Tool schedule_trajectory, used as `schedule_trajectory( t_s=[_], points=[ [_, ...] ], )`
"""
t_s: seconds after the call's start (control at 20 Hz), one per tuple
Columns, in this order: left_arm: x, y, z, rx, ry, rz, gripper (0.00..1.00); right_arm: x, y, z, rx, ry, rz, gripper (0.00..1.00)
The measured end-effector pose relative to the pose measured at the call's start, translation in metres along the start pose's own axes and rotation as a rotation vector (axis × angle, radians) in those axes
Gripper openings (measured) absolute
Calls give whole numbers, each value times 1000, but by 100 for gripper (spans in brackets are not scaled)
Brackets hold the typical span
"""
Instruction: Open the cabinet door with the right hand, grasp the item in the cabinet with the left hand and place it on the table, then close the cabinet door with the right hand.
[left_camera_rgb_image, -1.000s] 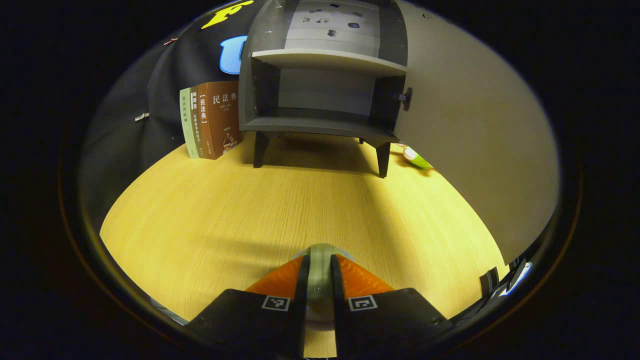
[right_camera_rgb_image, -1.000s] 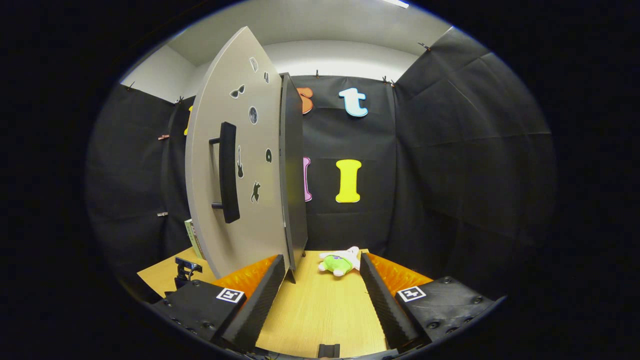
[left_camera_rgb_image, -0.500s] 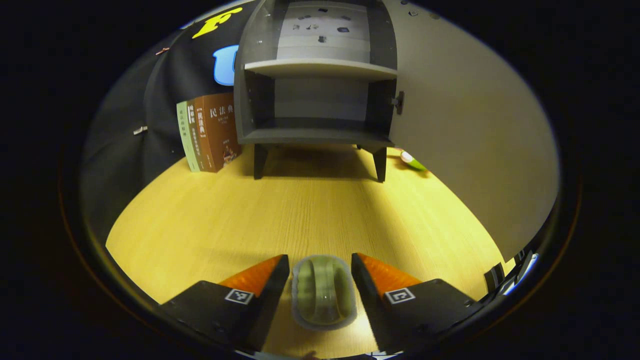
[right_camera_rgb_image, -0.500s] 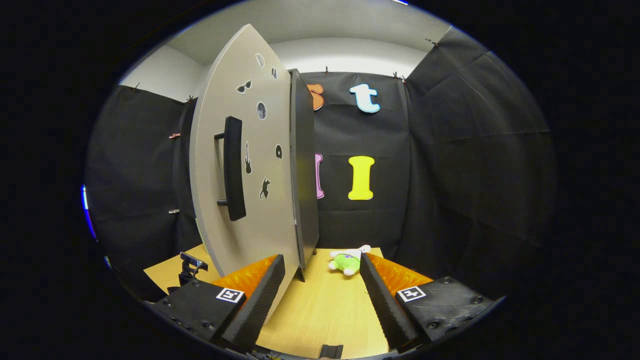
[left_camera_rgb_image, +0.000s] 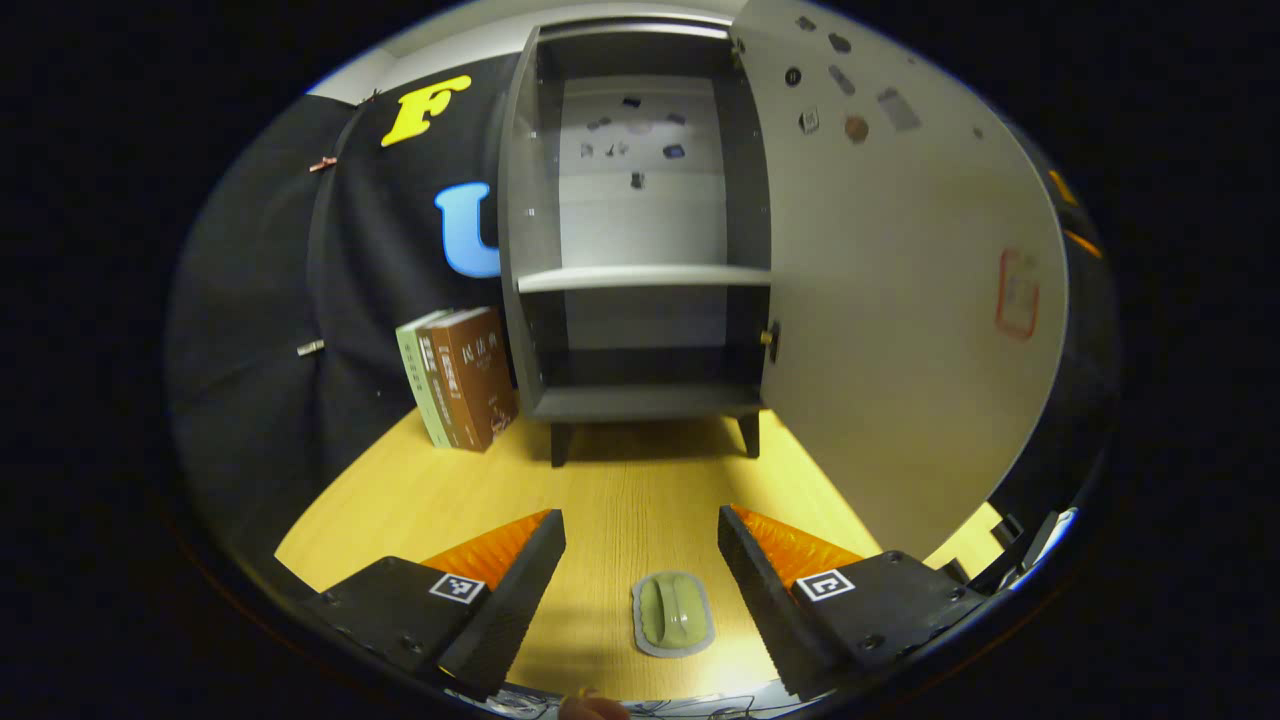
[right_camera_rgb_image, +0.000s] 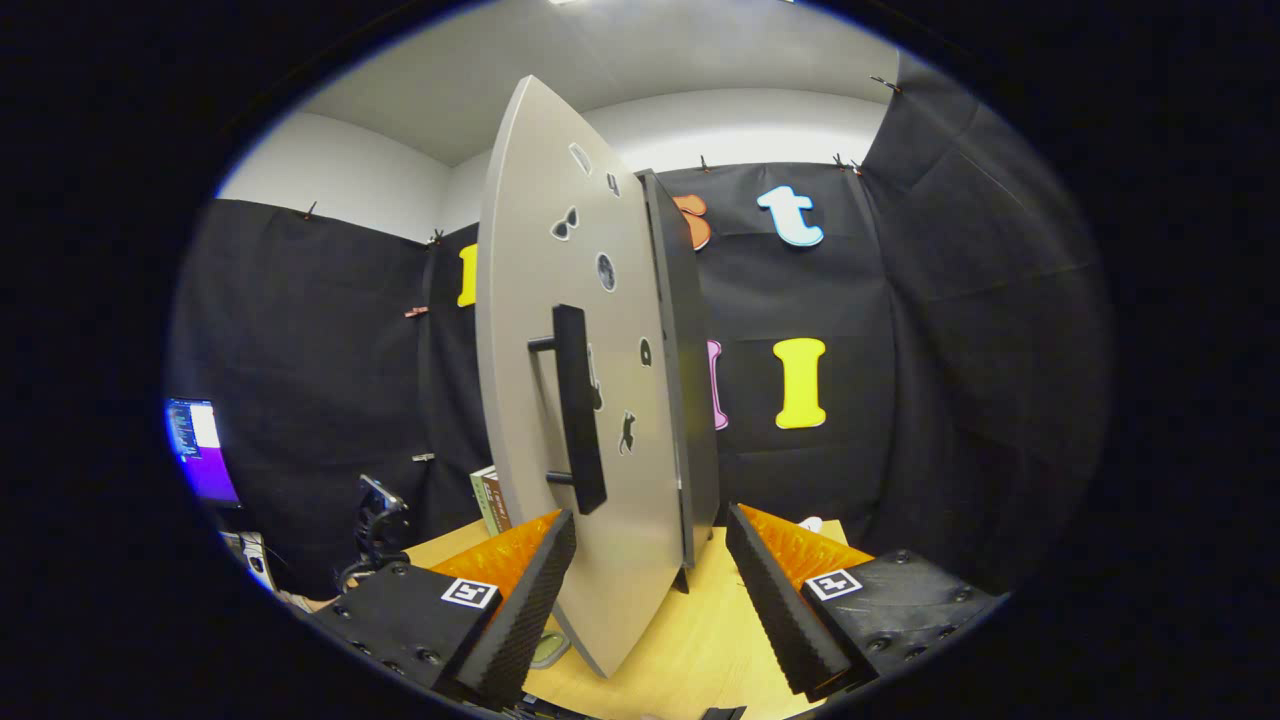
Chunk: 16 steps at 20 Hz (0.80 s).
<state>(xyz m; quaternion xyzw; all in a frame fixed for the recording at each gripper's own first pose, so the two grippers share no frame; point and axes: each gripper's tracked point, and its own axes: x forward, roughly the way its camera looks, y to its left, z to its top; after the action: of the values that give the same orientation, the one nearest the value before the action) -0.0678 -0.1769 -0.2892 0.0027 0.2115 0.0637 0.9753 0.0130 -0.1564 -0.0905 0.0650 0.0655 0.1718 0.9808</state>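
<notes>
On the table (left_camera_rgb_image: 600, 480), between the spread fingers of my left gripper (left_camera_rgb_image: 640, 555), the item (left_camera_rgb_image: 672, 613) lies flat, a pale greenish, rounded thing with a lighter rim, touched by neither finger; that gripper stands wide open and holds nothing. My right gripper (right_camera_rgb_image: 650, 590) is open as well, fingers apart on either side of the lower edge of the cabinet door (right_camera_rgb_image: 560, 400), gripping nothing, with the dark door handle (right_camera_rgb_image: 578, 410) above them. As I judge it, only the closing is left, and that is where trouble could come. The door hangs wide, and in the left gripper view its inner face (left_camera_rgb_image: 900, 330) sweeps over the table just to the right of my left gripper, so if I swing it shut while that hand sits there, the panel may strike the gripper or the item near it. A push low on the panel instead of at the handle could also rock the cabinet (left_camera_rgb_image: 640, 250) on its thin legs or nudge it toward the books (left_camera_rgb_image: 462, 378) beside it. I cannot tell what the item actually is, nor whether the door's bottom edge clears it. The shelves look bare, though their back corners are dark. A small pale-green shape under the door in the right gripper view may be the same item; I cannot be sure.
</notes>
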Motion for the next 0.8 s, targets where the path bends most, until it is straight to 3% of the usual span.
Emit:
schedule_trajectory(
  t_s=[0.2, 0.4, 0.8],
  points=[
    [-27, 12, 89, 20, -144, -19, 96, 16, 11, 9, 23, -18, 58, 96],
    [-56, 17, 151, 5, -248, -60, 97, 33, 12, 10, -47, -28, 75, 95],
    [-79, 53, 185, -16, -284, -58, 96, 53, 29, -1, -77, 19, 126, 94]
  ],
)
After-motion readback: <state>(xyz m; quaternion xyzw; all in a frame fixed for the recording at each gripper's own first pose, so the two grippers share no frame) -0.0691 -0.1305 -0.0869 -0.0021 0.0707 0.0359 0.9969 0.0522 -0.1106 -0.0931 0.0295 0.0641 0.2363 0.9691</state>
